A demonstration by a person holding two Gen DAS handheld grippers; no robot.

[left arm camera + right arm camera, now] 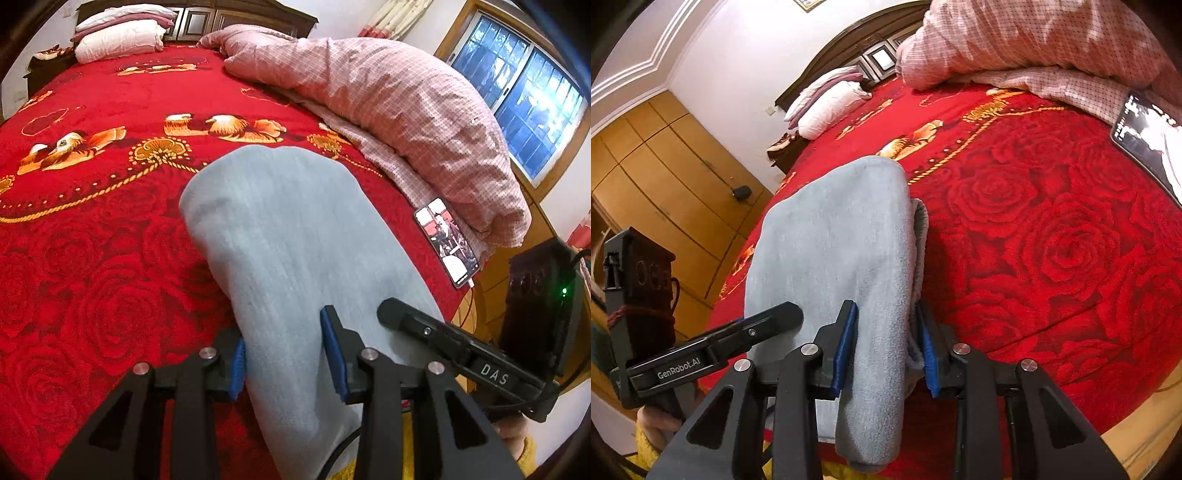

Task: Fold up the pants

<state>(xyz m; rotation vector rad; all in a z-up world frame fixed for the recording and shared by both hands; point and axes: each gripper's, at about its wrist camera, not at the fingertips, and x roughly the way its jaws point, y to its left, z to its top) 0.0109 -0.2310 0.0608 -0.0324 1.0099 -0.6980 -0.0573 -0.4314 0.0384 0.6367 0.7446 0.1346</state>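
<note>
Light grey-blue pants (288,240) lie folded in a long strip on the red bed, reaching from the near edge toward the middle; they also show in the right wrist view (842,240). My left gripper (282,356) has its blue pads on either side of the near end of the pants, jaws partly closed around the fabric. My right gripper (888,349) holds the other near edge the same way, with the cloth hanging down between its fingers. The right gripper's body (461,354) sits just right of the left one.
The red rose-patterned bedspread (92,277) covers the bed. A pink checked quilt (406,110) is heaped along the right side, with a lit phone (447,242) beside it. Pillows (122,33) lie at the headboard. A wooden wardrobe (665,177) stands left.
</note>
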